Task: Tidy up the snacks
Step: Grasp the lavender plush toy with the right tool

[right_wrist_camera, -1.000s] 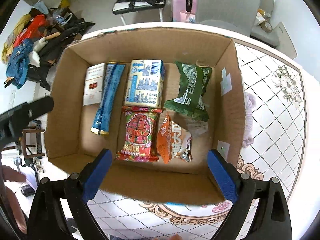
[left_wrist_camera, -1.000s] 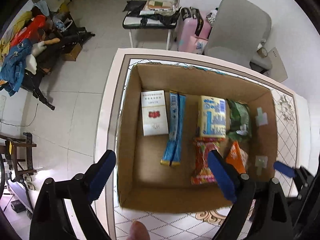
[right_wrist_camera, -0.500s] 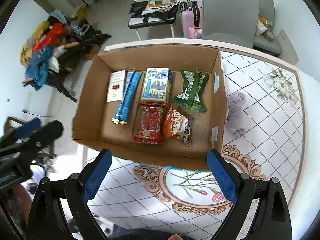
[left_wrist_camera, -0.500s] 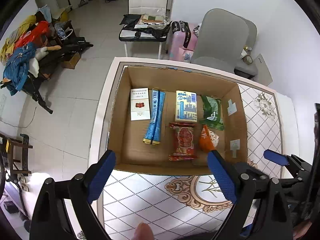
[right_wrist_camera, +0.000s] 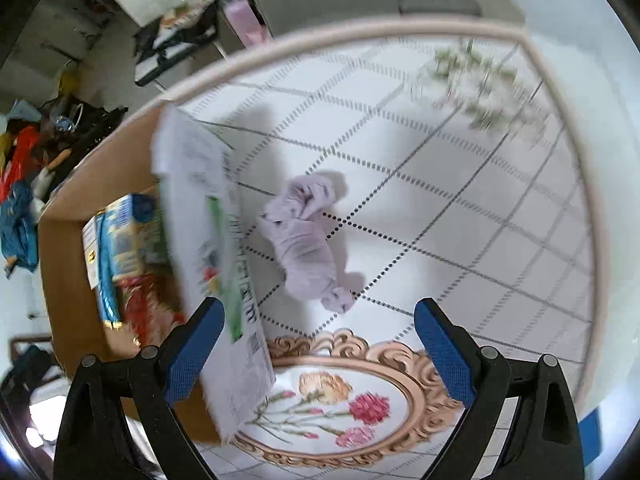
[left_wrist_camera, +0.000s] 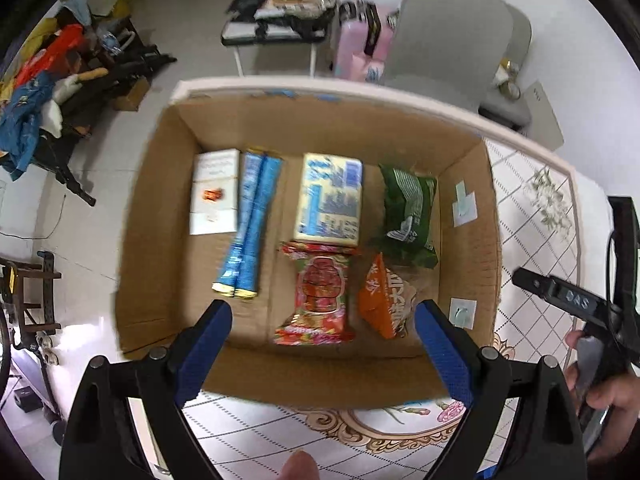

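Observation:
An open cardboard box stands on the table and holds several snacks: a white pack, two blue sticks, a yellow-blue carton, a green bag, a red packet and an orange packet. My left gripper hovers open above the box's near wall, holding nothing. My right gripper is open over the tablecloth beside the box's right wall, in front of a crumpled lilac cloth. The right gripper's body and a hand show at the left view's right edge.
The table carries a white checked cloth with a flower medallion. A grey chair stands behind the table, a cluttered bench and pink suitcase farther back. Piled clothes lie on the floor at left.
The left gripper has moved back in toward the box. The right gripper has swung right, off the box, and now faces the lilac cloth on the tablecloth.

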Motion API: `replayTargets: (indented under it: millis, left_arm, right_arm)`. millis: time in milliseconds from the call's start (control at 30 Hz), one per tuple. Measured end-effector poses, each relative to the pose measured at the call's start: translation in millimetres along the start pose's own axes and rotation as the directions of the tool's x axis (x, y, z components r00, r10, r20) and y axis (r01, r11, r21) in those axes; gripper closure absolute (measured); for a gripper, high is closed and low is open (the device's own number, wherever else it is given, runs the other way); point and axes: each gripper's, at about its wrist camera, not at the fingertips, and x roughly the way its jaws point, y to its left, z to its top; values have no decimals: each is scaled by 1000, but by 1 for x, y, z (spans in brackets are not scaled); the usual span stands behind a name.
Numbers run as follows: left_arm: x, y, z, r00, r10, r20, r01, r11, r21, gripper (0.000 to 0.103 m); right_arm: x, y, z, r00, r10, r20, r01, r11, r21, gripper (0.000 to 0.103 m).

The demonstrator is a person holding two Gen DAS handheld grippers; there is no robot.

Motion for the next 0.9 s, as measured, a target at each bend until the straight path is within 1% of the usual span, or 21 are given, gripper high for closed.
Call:
replayTargets:
  millis: [100, 167, 200, 267, 300, 333, 367, 433, 500, 600, 700, 800, 833, 900]
  left_arm:
    - [21, -8, 5, 999, 11, -43, -10, 1000, 13, 9]
    - [33, -10, 7, 997, 13, -71, -12, 1000, 12, 9]
    - [40, -10, 8, 996, 11, -87, -10, 1000, 11, 9]
    - [46, -10, 9, 995, 13, -98, -12, 1000, 12, 9]
    - [50, -9, 9, 994, 18, -105, -17, 1000, 14, 9]
    - [51, -9, 10, 994, 19, -108, -18, 1000, 15, 9]
    - [53, -9, 9, 994, 19, -111, -18, 1000, 15, 9]
    - [55, -8, 9, 993, 19, -116, -17, 1000, 17, 9]
    - [54, -6, 7, 994, 22, -111, -20, 1000, 21, 9]
    - [47, -3, 4, 996, 28, -90, -25, 999, 25, 9]
    - [35, 3, 3, 998, 17, -65, -16, 1000, 18, 9]
    - [15, 15, 0, 999, -20, -35, 20, 1000, -3, 9]
    - [10, 20, -1, 999, -33, -31, 33, 999, -12, 9]
    - [-5, 38, -6, 996, -87, -19, 86, 995, -48, 9]
  right_arm:
    - [28, -8, 12, 999, 34, -42, -32, 999, 41, 6]
    - [46, -13, 17, 995, 73, -73, -67, 995, 76, 7]
    - [56, -15, 20, 990, 103, -93, -94, 990, 102, 11]
    - [69, -19, 21, 984, 138, -117, -122, 983, 135, 28]
    - [75, -20, 22, 980, 153, -130, -134, 981, 142, 42]
    - [81, -19, 21, 974, 182, -137, -161, 975, 151, 46]
    - [83, -18, 20, 972, 193, -136, -172, 974, 148, 49]
    - [81, -12, 19, 980, 166, -113, -154, 982, 109, 55]
    - [78, -9, 17, 983, 151, -106, -141, 985, 96, 57]
    - [62, -13, 16, 988, 135, -72, -127, 986, 105, 57]
    - [35, -15, 14, 989, 148, -27, -144, 983, 110, 57]
    - [-11, -3, 6, 983, 177, 41, -179, 982, 62, 57]
    - [-29, 7, 1, 980, 190, 64, -192, 981, 25, 57]
    - [-61, 33, -14, 969, 230, 90, -227, 973, -51, 57]
